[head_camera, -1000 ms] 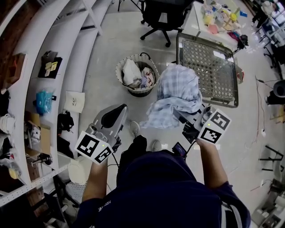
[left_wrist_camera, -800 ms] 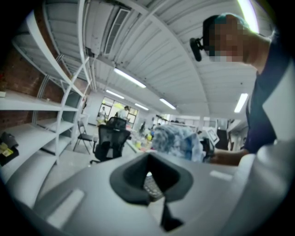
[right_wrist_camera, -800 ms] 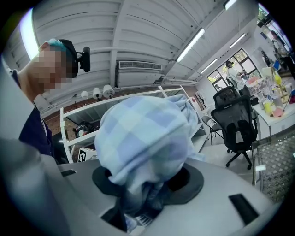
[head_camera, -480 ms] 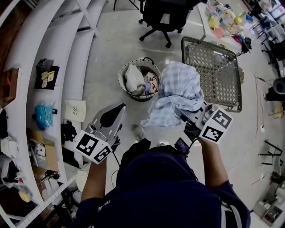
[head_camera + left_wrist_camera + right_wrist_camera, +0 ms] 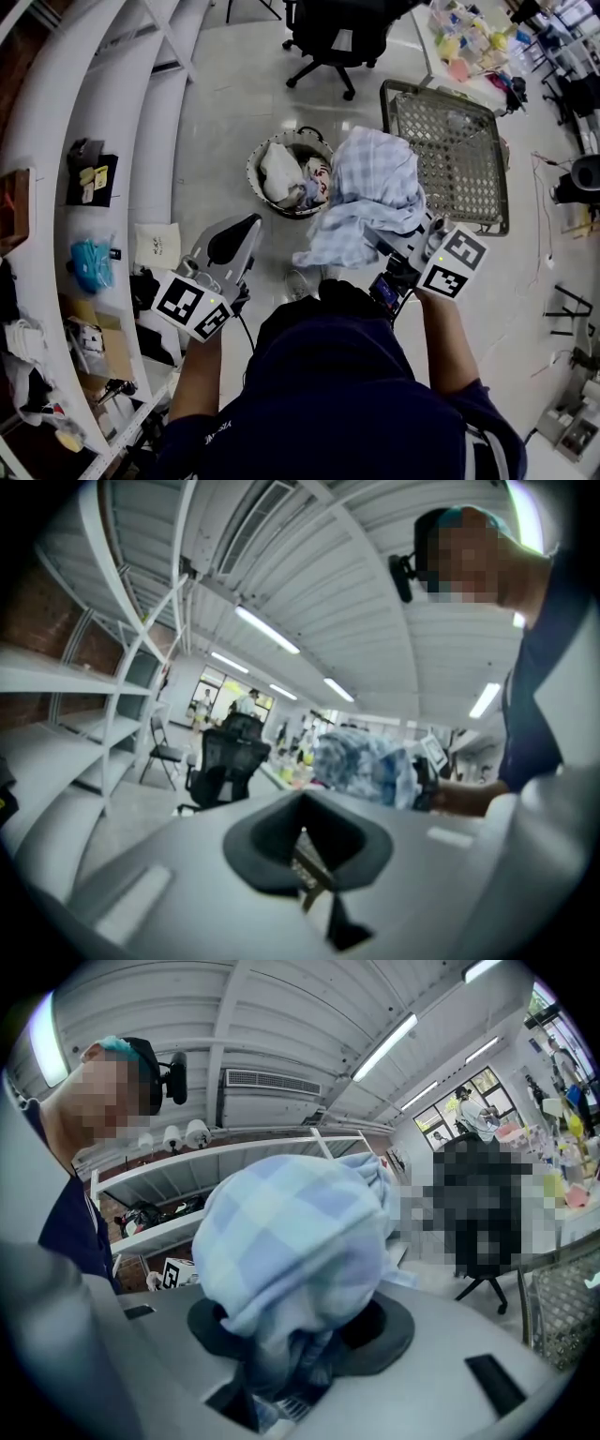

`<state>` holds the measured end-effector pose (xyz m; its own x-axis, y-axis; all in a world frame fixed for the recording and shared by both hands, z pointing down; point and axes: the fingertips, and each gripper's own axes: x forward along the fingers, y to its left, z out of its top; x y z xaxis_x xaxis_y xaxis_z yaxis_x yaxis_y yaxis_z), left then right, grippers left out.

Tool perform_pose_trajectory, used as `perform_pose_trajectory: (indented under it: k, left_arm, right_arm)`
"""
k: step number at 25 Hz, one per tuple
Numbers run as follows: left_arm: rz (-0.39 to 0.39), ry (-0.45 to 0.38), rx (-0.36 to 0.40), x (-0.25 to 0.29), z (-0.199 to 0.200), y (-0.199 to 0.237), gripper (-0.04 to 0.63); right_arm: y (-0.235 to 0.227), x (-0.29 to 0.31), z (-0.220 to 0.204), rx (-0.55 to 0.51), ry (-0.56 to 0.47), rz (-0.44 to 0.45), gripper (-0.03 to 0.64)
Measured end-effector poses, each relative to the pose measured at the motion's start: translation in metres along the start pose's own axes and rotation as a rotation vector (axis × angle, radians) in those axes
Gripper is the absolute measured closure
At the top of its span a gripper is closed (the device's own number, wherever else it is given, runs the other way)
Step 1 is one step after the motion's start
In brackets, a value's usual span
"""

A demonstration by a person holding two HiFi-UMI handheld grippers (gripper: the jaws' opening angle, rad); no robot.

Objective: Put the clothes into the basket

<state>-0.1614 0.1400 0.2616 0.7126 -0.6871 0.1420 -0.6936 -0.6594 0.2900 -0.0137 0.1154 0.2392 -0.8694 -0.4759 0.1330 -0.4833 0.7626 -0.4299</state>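
Observation:
A light blue checked cloth (image 5: 375,187) hangs bunched from my right gripper (image 5: 401,246), whose jaws are shut on its lower folds. In the right gripper view the cloth (image 5: 291,1241) fills the middle and hides the right gripper (image 5: 291,1384) tips. A round woven basket (image 5: 255,178) stands on the floor ahead, with white and patterned clothes inside. The cloth's left edge overlaps the basket's right rim in the head view. My left gripper (image 5: 234,246) is held level to the left of the basket, jaws together with nothing in them. In the left gripper view, the left gripper (image 5: 305,872) shows a narrow slot, and the cloth (image 5: 361,766) is off to the right.
White curved shelves (image 5: 89,103) with small items run along the left. A metal mesh cart (image 5: 450,155) stands right of the basket. A black office chair (image 5: 333,33) and a table with colourful items (image 5: 464,37) lie beyond. The person's shoe (image 5: 300,281) is below the basket.
The person has stepped forward, carrying both grippers along. The basket and mesh cart sit closer in the head view. The cloth stays in the right gripper and now overlaps the basket's rim.

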Motion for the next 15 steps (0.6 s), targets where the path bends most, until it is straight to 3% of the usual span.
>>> perform_pose_trajectory:
  k: [15]
  left_arm:
    - [0.068,0.023,-0.027,0.046,0.003,0.045,0.591]
  right_arm:
    - [-0.067,0.047,0.014,0.025,0.033,0.066,0.425]
